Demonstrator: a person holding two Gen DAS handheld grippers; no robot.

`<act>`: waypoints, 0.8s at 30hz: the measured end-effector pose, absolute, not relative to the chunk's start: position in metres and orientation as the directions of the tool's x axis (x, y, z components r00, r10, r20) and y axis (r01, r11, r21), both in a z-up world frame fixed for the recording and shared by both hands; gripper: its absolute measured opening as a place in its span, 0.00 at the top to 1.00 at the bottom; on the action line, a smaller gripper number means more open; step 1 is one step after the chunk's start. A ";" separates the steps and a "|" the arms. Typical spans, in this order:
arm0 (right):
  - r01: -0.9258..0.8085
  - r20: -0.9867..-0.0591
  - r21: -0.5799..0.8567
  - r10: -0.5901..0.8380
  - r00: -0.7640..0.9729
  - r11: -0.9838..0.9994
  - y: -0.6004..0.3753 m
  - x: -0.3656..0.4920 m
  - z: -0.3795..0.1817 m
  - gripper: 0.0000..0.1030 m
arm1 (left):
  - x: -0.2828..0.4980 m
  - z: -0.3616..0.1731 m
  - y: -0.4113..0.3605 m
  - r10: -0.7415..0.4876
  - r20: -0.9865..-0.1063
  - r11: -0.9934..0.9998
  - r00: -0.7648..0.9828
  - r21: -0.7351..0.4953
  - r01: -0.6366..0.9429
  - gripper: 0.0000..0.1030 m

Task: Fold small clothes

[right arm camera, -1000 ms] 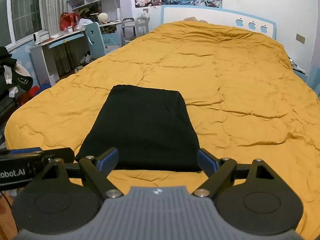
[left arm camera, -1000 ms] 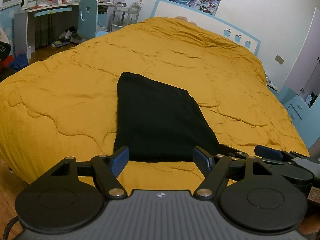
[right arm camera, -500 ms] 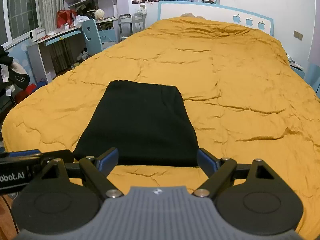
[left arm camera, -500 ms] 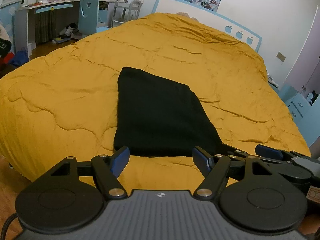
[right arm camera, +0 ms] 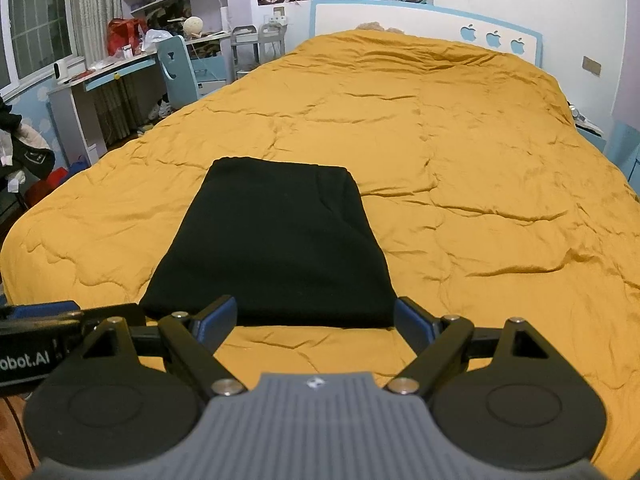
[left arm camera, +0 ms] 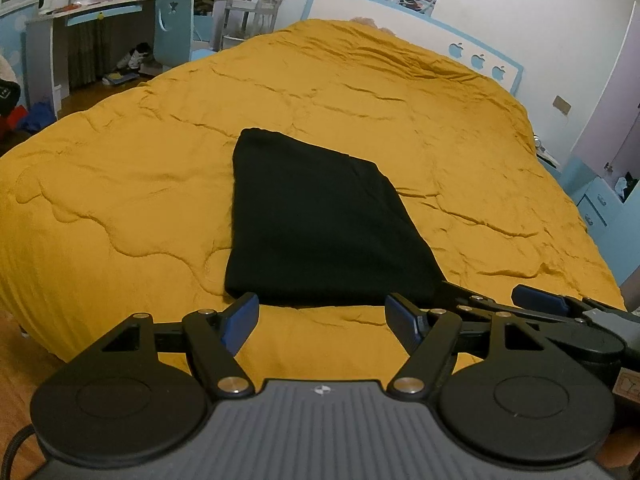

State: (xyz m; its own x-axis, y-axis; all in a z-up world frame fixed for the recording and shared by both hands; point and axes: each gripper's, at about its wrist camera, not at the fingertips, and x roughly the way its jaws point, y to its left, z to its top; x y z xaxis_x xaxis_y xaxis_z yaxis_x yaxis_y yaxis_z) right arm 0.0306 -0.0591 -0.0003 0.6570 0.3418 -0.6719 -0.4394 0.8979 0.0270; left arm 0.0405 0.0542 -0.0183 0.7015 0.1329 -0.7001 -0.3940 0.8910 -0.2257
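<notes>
A black garment (left arm camera: 316, 224) (right arm camera: 272, 244) lies flat in a folded rectangle on the mustard-yellow quilt (left arm camera: 120, 184) (right arm camera: 480, 168), near the bed's front edge. My left gripper (left arm camera: 322, 316) stands open just short of the garment's near hem, nothing between its blue pads. My right gripper (right arm camera: 316, 316) is open too, hovering at the same hem a little to the right. In the left wrist view the right gripper (left arm camera: 536, 300) shows at the lower right. The left gripper's tip (right arm camera: 40, 314) pokes in at the lower left of the right wrist view.
The bed's white and blue headboard (right arm camera: 424, 20) stands at the far end. A desk (right arm camera: 100, 76) with a blue chair (right arm camera: 176, 68) and clutter lines the left wall. Blue drawers (left arm camera: 596, 204) sit right of the bed. Wooden floor (left arm camera: 24, 360) shows at the lower left.
Both grippers have drawn back and risen slightly, so the garment sits a little farther off in both views. Both stayed open; the garment has not moved.
</notes>
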 end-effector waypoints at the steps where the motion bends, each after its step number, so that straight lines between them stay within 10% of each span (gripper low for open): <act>1: -0.440 -0.672 0.026 0.341 0.657 0.898 -0.059 0.031 0.000 0.21 | 0.041 -0.018 0.054 0.135 -0.702 0.891 0.699 -0.223 -0.395 0.18; 24: -0.433 -0.686 0.026 0.331 0.647 0.901 -0.058 0.034 -0.003 0.21 | 0.044 -0.021 0.052 0.143 -0.718 0.891 0.681 -0.206 -0.405 0.18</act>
State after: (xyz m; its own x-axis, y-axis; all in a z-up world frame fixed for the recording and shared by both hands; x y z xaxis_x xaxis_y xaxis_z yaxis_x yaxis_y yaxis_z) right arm 0.0335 -0.0583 -0.0033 0.6474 0.3312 -0.6865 -0.4330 0.9010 0.0263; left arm 0.0439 0.0516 -0.0209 0.6809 0.1434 -0.7182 -0.4053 0.8906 -0.2064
